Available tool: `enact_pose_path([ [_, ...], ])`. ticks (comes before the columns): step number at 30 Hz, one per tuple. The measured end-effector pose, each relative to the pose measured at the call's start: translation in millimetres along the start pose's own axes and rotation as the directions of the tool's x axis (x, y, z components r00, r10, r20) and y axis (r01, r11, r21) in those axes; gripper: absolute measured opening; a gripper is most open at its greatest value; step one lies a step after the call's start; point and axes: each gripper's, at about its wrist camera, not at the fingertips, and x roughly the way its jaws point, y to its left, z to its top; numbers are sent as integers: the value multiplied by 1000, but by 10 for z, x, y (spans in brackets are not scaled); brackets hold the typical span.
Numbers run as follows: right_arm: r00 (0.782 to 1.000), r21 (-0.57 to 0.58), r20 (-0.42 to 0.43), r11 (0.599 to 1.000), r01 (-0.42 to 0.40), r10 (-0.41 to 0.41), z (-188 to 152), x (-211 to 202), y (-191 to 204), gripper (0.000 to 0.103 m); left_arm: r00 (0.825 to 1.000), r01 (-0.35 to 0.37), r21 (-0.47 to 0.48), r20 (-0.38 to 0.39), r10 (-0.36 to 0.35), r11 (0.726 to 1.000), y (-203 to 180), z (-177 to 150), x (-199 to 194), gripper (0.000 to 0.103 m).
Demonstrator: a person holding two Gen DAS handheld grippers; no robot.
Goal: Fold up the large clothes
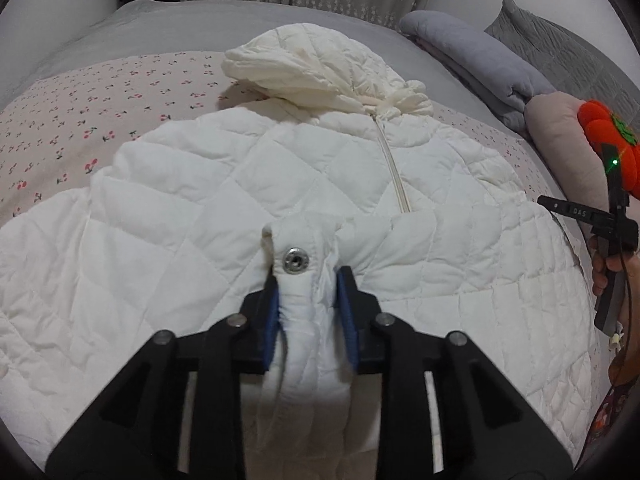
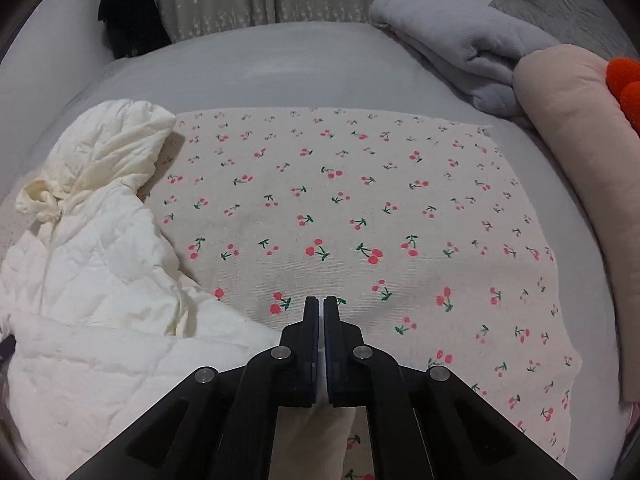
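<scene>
A white quilted hooded jacket (image 1: 200, 208) lies front up on a cherry-print cloth (image 2: 360, 200) on the bed, zipper closed, hood (image 1: 312, 68) bunched at the far end. My left gripper (image 1: 306, 280) is shut on a sleeve cuff (image 1: 295, 260) with a metal snap, folded over the jacket's middle, its blue pads pressing both sides. In the right wrist view the jacket (image 2: 100, 280) lies at the left. My right gripper (image 2: 322, 304) is shut above the cloth, with a thin strip of white jacket fabric (image 2: 312, 432) pinched between its fingers and trailing beneath.
A folded grey blanket (image 2: 460, 40), a pink pillow (image 2: 572, 140) and a grey pillow (image 2: 560, 0) line the right side. An orange plush (image 1: 608, 132) sits there too. A hand (image 1: 600, 264) shows at the right edge. Curtains and a dark garment (image 2: 128, 12) hang behind the bed.
</scene>
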Motion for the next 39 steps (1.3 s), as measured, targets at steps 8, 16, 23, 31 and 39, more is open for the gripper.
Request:
enact_pose_path([
  [8,981,-72,66,981,-179,184,-440,-598,305,47,995,-98,-3,9,98,995,174,-60,-53,58],
  [16,995,-31,-22,995,-95,95,-551,-548,363,75,995,-89,-46,44,91,995,221,-143,-643,81],
  [23,994,-4,26,994,-109,109,-667,-1141,437,86,992,-122,-193,-4,123,974,788,-451,-1170,85],
  [31,985,-6,27,985,-171,171,-811,-1469,680,90,963,-260,-358,-27,269,897,1641,-949,-1720,86],
  [39,982,-87,29,979,-186,189,-857,-1591,1014,97,923,-359,-522,-77,376,774,2450,-1411,-1915,86],
])
